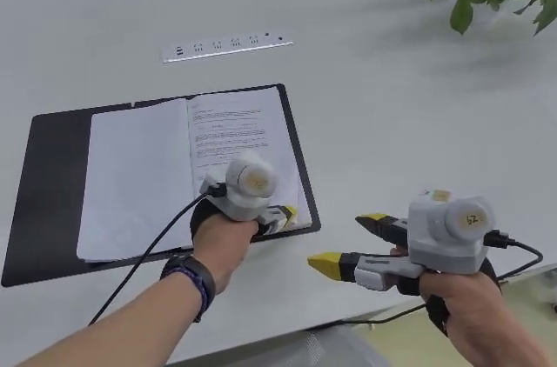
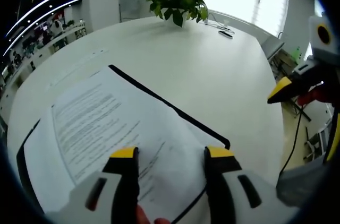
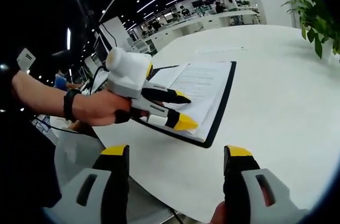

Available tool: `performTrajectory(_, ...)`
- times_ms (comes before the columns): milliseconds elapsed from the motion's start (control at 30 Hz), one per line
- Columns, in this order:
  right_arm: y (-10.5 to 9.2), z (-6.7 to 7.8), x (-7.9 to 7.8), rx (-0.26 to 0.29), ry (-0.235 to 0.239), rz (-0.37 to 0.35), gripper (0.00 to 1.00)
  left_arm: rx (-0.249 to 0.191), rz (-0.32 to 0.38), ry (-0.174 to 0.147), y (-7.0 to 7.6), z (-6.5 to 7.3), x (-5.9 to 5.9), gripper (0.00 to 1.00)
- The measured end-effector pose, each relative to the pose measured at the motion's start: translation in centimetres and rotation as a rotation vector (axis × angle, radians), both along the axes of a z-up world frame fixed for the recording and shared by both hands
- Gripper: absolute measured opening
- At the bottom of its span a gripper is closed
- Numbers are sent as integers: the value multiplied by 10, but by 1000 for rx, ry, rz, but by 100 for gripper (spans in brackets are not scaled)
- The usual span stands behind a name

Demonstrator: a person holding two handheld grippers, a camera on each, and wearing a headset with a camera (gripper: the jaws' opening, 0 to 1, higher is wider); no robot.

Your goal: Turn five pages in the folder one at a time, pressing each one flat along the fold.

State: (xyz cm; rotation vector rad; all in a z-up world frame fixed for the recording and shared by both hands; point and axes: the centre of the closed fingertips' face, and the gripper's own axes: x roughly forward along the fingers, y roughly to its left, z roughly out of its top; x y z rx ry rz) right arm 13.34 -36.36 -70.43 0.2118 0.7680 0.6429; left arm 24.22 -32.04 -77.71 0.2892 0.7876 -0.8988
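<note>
Holding the left gripper (image 1: 280, 216) with jaws spread and nothing between them, low over the near right corner of the printed page (image 1: 235, 128); hard to tell whether touching. Holding the right gripper (image 1: 352, 243) also spread and empty, off the folder (image 1: 52, 176), above the tabletop (image 1: 392, 106) by its near edge. Working on a black folder, open and flat toward the tabletop's left edge. Better to pinch only the top sheet at that corner, lift slowly, lay it over leftward, then press along the fold; probably wise to steady the folder with the right gripper.
</note>
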Motion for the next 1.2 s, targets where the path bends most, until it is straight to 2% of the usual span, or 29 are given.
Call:
performTrajectory(167, 1, 1, 2, 4, -2, -1, 71, -16, 9, 12, 3, 1, 1, 49)
performTrajectory(233, 1, 1, 3, 7, -3, -1, 71, -38, 18, 27, 2, 2, 1, 50)
performTrajectory(833, 6, 2, 12, 17, -11, 10, 70, -80, 39, 75, 2, 5, 2, 50)
performTrajectory(1067, 5, 0, 8, 16, -5, 8, 70, -69, 42, 70, 5, 5, 4, 46)
performTrajectory(1133, 5, -1, 7, 17, -2, 6, 70, -73, 40, 68, 2, 6, 1, 49)
performTrajectory(1200, 5, -1, 5, 19, 0, 4, 70, -66, 16, 52, -4, 7, -5, 53)
